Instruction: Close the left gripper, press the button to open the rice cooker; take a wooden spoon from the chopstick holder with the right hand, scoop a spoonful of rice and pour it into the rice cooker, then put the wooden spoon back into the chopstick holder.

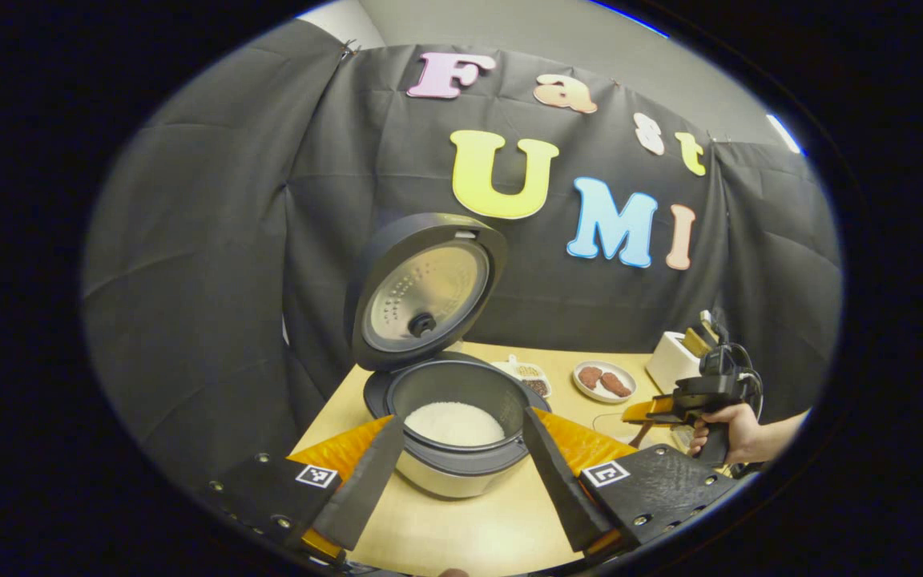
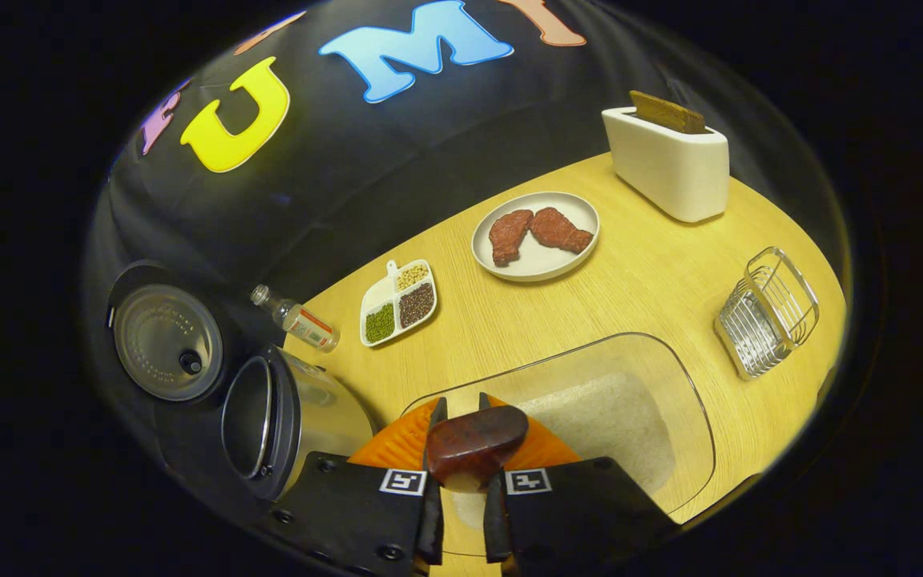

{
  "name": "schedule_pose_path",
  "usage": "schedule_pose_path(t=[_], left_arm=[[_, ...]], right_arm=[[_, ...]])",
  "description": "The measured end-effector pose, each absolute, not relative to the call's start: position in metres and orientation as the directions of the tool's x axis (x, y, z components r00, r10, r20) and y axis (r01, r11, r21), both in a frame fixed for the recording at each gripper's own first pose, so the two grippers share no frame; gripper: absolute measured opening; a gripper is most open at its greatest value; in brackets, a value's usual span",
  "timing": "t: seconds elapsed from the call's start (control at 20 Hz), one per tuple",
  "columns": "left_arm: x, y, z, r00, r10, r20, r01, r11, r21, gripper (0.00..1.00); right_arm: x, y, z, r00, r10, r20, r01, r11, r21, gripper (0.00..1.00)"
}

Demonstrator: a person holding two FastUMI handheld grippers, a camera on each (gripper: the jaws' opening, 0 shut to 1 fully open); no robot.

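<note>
Right jaws clamped on wooden spoon (image 2: 473, 441) over rice tray (image 2: 694, 417); left jaws agape before open rice cooker (image 1: 453, 417). Scooping step; next, dip, then carry level.

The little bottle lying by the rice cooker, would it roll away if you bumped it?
Probably yes. The little bottle lies on its side on the table, and its body looks round, so a nudge across it would likely set it rolling. It looks clear and small, so it is probably light. It may be glass or plastic; I cannot tell which.
</note>
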State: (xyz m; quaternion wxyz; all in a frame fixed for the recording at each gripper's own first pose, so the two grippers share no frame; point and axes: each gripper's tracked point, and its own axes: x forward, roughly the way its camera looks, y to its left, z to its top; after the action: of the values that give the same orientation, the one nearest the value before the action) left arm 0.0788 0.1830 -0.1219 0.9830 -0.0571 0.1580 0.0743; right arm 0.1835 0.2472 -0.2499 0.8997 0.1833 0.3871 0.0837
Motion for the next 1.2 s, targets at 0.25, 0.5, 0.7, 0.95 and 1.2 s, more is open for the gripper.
schedule_pose_path(t=[0.25,0.5,0.7,0.95,1.2], left_arm=[[0.073,0.178,-0.116,0.943,0.128,-0.308,-0.159,0.984,-0.076,0.94],[0.065,0.176,-0.115,0.945,0.122,-0.303,-0.148,0.987,-0.066,0.94],[0.059,0.178,-0.119,0.945,0.119,-0.304,-0.142,0.988,-0.055,0.94],[0.051,0.181,-0.119,0.945,0.116,-0.306,-0.136,0.99,-0.047,0.94],[0.044,0.185,-0.123,0.945,0.114,-0.307,-0.138,0.989,-0.057,0.94]], right_arm=[[0.18,0.255,-0.246,0.667,0.341,-0.662,0.021,0.88,0.474,0.22],[0.177,0.227,-0.236,0.697,0.326,-0.638,0.07,0.855,0.513,0.22],[0.172,0.194,-0.222,0.726,0.304,-0.616,0.175,0.785,0.594,0.22],[0.17,0.155,-0.212,0.753,0.268,-0.6,0.286,0.688,0.667,0.22],[0.17,0.131,-0.2,0.778,0.251,-0.576,0.341,0.601,0.722,0.18]])
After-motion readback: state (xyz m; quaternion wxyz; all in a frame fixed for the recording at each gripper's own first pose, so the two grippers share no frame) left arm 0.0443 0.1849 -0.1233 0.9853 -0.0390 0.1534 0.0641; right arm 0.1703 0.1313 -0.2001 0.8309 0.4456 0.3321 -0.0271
